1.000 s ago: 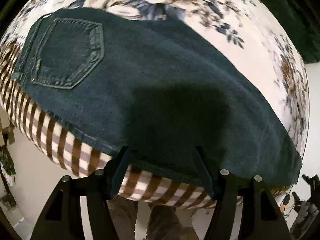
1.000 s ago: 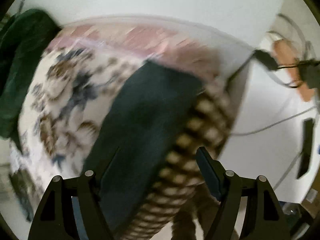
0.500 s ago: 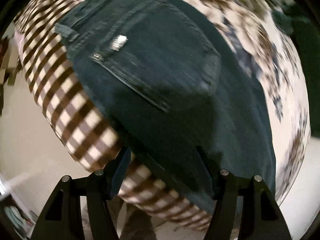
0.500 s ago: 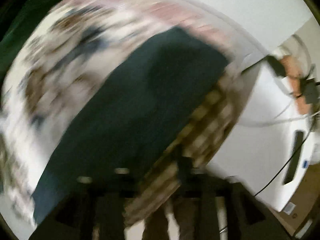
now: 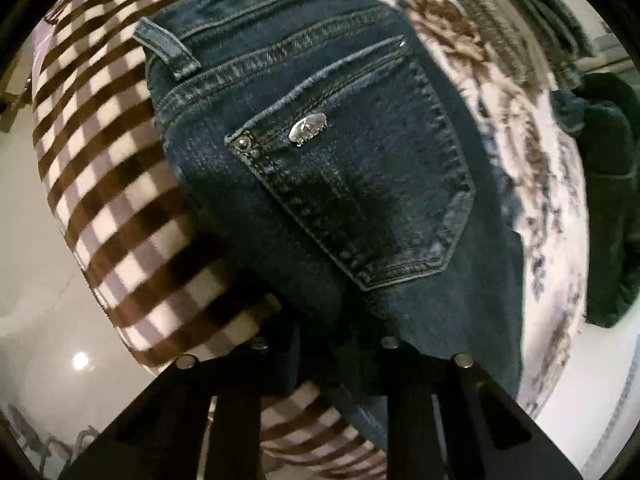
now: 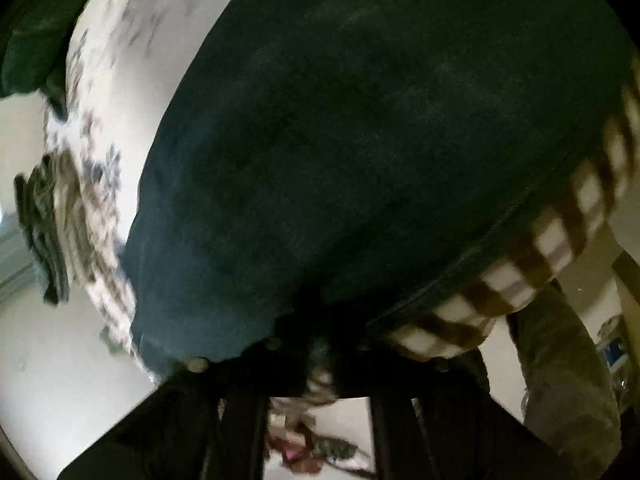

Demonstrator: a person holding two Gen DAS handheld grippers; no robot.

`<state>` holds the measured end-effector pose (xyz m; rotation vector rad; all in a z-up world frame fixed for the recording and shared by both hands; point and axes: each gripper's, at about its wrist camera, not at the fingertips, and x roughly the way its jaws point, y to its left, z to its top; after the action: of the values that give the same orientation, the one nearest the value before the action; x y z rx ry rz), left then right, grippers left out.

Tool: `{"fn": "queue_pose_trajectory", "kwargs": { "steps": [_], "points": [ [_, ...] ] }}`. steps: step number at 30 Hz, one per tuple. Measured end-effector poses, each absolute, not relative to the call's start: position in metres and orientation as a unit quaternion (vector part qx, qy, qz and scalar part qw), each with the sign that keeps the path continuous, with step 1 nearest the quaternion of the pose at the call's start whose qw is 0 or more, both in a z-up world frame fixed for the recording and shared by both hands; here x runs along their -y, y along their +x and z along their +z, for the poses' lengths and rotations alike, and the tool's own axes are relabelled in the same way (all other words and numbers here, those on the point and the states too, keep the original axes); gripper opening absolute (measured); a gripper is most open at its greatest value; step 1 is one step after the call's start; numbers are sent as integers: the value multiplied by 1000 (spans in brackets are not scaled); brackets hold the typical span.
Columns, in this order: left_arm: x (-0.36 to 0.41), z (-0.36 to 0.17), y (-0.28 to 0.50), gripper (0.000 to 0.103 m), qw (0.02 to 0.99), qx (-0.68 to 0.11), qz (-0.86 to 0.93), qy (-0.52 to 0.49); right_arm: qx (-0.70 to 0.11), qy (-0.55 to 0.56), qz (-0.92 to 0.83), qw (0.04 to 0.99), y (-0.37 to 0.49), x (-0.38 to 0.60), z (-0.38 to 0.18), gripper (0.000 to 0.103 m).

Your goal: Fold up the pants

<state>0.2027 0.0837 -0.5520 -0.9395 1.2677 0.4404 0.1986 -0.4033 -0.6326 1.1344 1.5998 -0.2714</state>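
Dark blue jeans (image 5: pixel 352 184) lie on a bed, back pocket and belt loop up, in the left wrist view. My left gripper (image 5: pixel 324 344) has its fingers drawn close together at the jeans' near edge, just below the pocket, pinching the denim. In the right wrist view the plain leg of the jeans (image 6: pixel 380 140) fills the frame. My right gripper (image 6: pixel 320 344) is pressed into the jeans' near edge with its fingers close together; the tips are dark and partly hidden by cloth.
The bed has a floral cover (image 5: pixel 536 184) and a brown-and-white checked sheet (image 5: pixel 120 184) hanging over its near side. Dark green cloth (image 5: pixel 600 200) lies at the far side. White floor (image 6: pixel 60 380) lies below; a person's trouser leg (image 6: pixel 568 380) stands at right.
Both grippers have moved down and in to the jeans' near edge. Their fingers, wide apart one second ago, have closed together on the denim. The left one shifted toward the pocket end.
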Motion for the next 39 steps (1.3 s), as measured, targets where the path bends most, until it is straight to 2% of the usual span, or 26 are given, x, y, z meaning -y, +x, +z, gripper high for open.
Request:
{"fn": "queue_pose_trajectory", "kwargs": {
  "steps": [5,8,14,17,18,19,21,23,25,31,35,36,39],
  "points": [
    [-82,-527,193,15,694,-565,163,-416,-678,440,-110,578,206,404,-596,2],
    [-78,-532,198,15,687,-578,157,-412,-684,422,-106,585,207,416,-583,2],
    [-74,-562,204,22,659,-611,164,-407,-723,402,-107,552,210,428,-622,2],
    [-66,-541,214,24,658,-637,171,-363,-713,432,-78,547,206,449,-622,14],
    [-58,-529,219,25,667,-646,170,-332,-702,439,-72,556,203,460,-614,26],
    [-47,-519,225,30,674,-654,168,-298,-691,443,-73,567,197,476,-604,42],
    [-22,-502,236,41,689,-664,150,-249,-665,448,-93,590,184,514,-587,48],
    [11,-489,249,63,705,-666,131,-206,-633,461,-140,605,167,569,-571,48],
    [56,-481,264,71,725,-659,95,-178,-594,478,-186,619,151,628,-561,48],
    [177,-504,310,71,731,-672,16,-118,-487,507,-268,659,123,780,-564,48],
    [236,-529,330,71,735,-675,-13,-67,-445,539,-264,665,133,814,-594,48],
    [244,-535,330,71,733,-678,-17,-55,-438,549,-262,662,136,817,-601,47],
    [267,-561,333,74,724,-690,-14,-3,-410,563,-246,675,141,818,-607,31]
  ]
}}
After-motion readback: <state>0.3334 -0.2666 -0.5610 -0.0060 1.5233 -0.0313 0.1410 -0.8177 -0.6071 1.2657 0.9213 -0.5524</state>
